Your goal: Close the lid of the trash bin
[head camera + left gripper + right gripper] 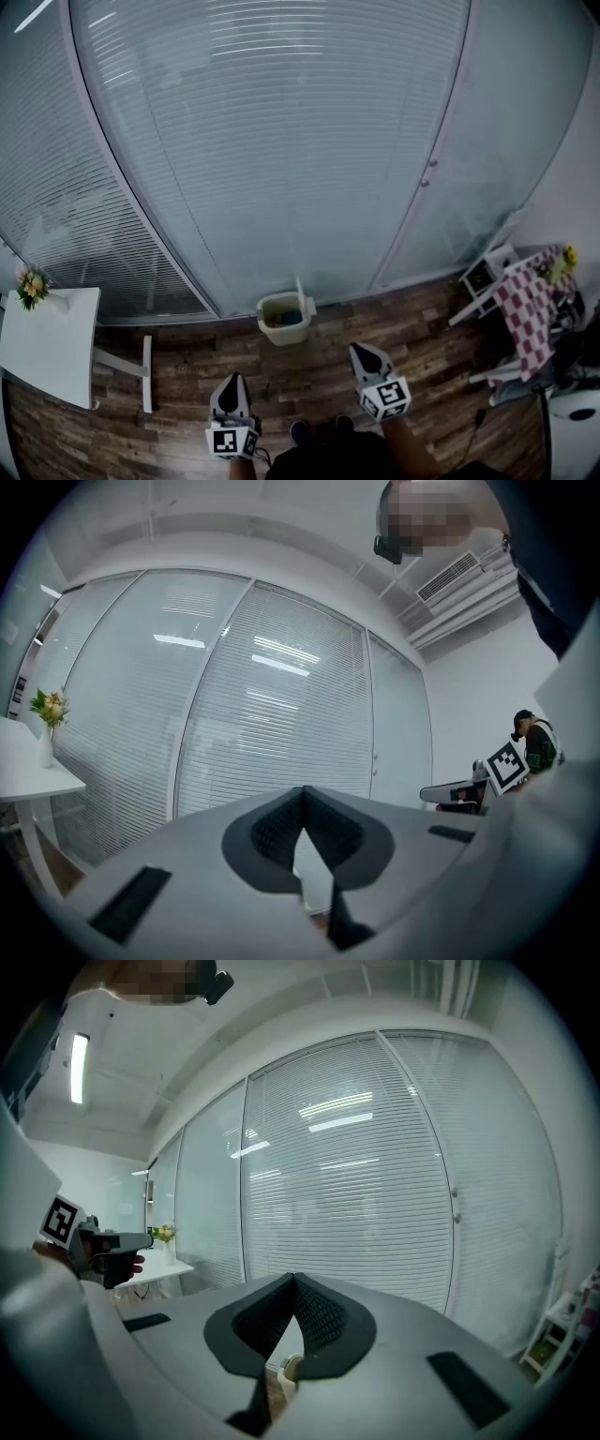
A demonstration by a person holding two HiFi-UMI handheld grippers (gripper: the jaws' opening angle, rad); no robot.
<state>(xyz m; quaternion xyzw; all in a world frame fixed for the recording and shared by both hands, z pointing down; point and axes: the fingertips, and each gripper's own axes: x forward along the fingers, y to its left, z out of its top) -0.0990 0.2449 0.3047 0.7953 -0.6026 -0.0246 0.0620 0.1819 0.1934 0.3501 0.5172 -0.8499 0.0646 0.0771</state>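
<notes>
lid open, bin not yet reached

the trash bin [284,321] stands on the floor [187,367] by the glass wall [281,141], lid [301,294] upright. left gripper [233,382] and right gripper [362,352], both pinched together on nothing, hang well apart from it; closing is wholly undone.

left gripper [302,797]: jaws tip to tip, nothing between
ahead: slatted blinds [272,705] behind glass
far left: white table [28,782], flower vase [47,744] on it

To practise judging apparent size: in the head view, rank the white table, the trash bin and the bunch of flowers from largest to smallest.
1. white table
2. trash bin
3. bunch of flowers
This is apparent size only; the wide lens distorts the picture's edges.
</notes>
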